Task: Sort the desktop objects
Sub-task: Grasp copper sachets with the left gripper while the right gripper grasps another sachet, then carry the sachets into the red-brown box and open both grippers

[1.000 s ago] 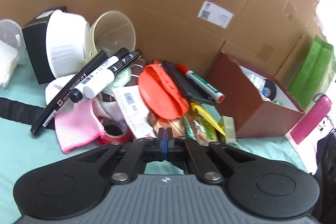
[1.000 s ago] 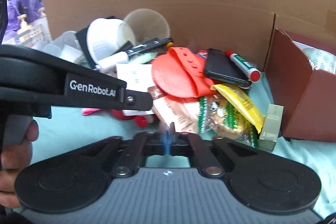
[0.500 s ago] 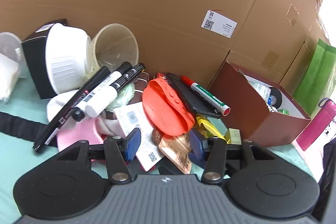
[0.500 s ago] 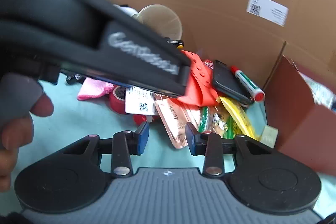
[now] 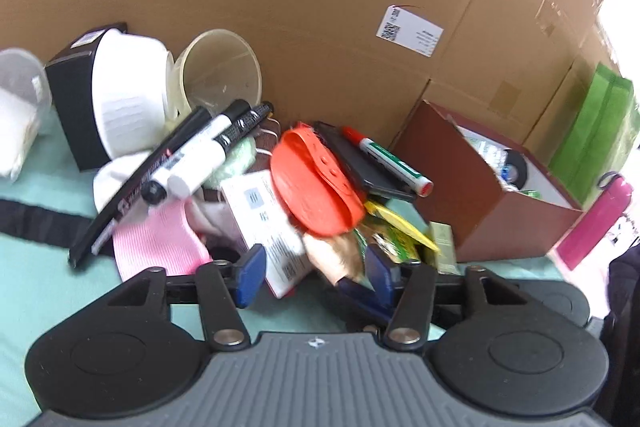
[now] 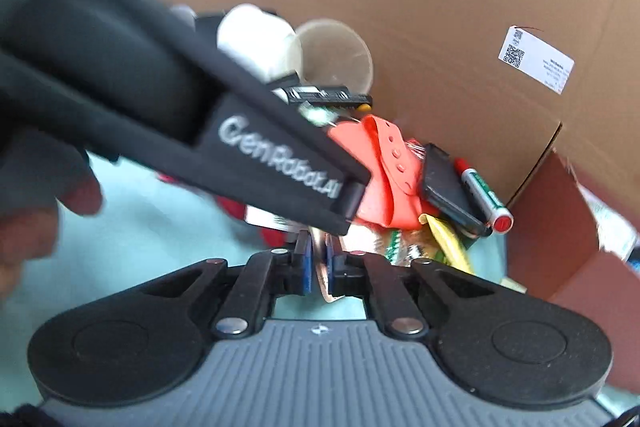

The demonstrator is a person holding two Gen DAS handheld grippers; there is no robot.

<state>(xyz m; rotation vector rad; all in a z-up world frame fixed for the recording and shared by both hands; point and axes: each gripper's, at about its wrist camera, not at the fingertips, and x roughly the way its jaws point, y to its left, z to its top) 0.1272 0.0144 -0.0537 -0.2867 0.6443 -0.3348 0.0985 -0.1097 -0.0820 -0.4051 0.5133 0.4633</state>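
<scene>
A heap of desk items lies on the teal cloth against a cardboard wall: an orange silicone piece (image 5: 316, 183), black markers (image 5: 208, 151), a green marker (image 5: 392, 163), a black phone (image 5: 364, 163), a white label card (image 5: 268, 223), snack packets (image 5: 396, 231). My left gripper (image 5: 314, 273) is open, its blue pads either side of the card and a tan packet (image 5: 336, 255). My right gripper (image 6: 319, 265) is shut on that thin tan packet (image 6: 320, 267). The left gripper's black body (image 6: 240, 147) crosses the right wrist view.
A brown open box (image 5: 472, 187) with tape rolls stands right of the heap. A white bowl (image 5: 128, 95), a clear cup (image 5: 220, 71) and a black box (image 5: 72, 107) stand at the left. A pink bottle (image 5: 596, 223) and a green bag (image 5: 592, 135) are far right.
Both grippers opened from shut. The right gripper then moved in and closed on the tan packet. The left gripper moved forward over the heap and stays open.
</scene>
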